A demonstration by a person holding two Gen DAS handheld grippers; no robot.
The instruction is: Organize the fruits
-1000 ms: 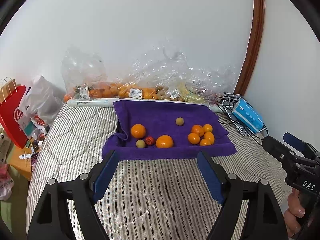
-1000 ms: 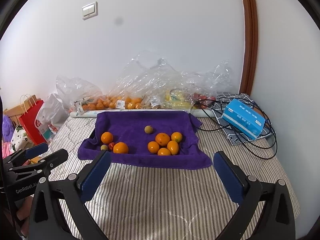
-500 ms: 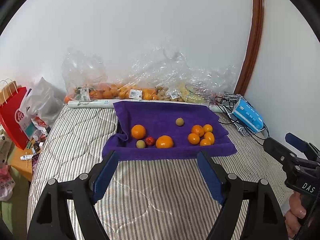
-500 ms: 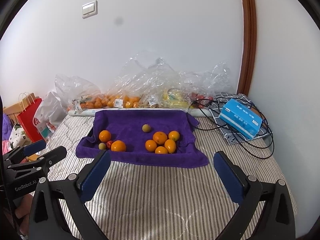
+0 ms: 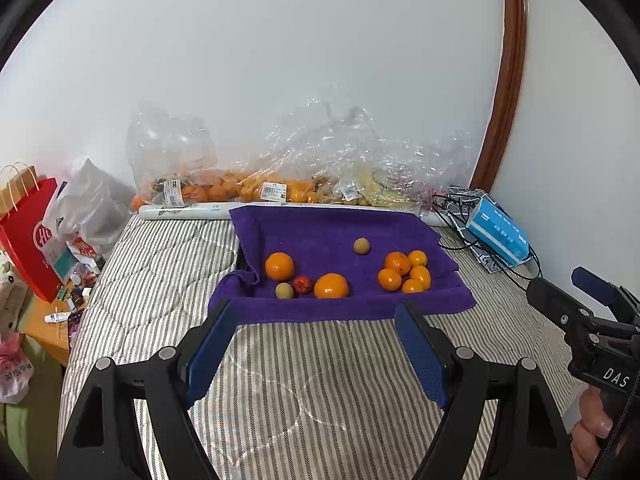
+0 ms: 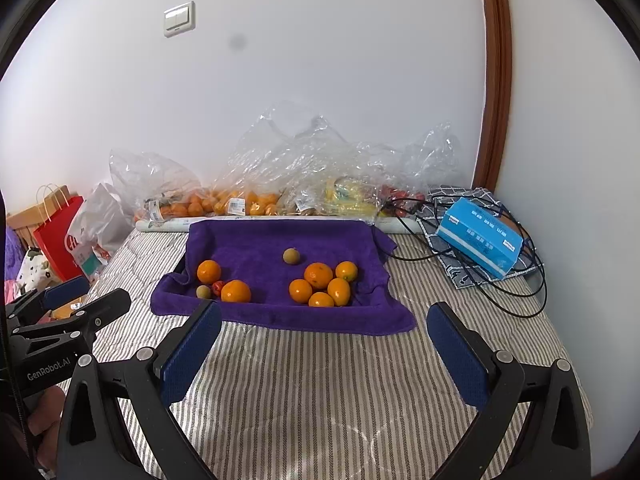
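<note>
Held side by side, tilted downward: left hand-held gripper [image 5: 316, 344] and right hand-held gripper [image 6: 324, 344], jaws of both spread wide with nothing between, a hand [image 5: 592, 432] gripping the right one's handle.

- Purple towel [image 6: 256, 246]: soft, matt terry cloth, napped.
- Oranges [image 6: 318, 275]: glossy, finely dimpled peel.
- Bedcover [image 6: 320, 392]: quilted striped cloth, matt (herringbone weave up close).
- Bags along the wall [image 5: 320, 152]: clear, crinkled plastic film, shiny.
- Left gripper [image 5: 316, 354]: matt black plastic, blue textured pads, metal screw heads.
- Red bag [image 5: 28, 240]: smooth paper.
- Door frame [image 6: 494, 80]: polished wood.
</note>
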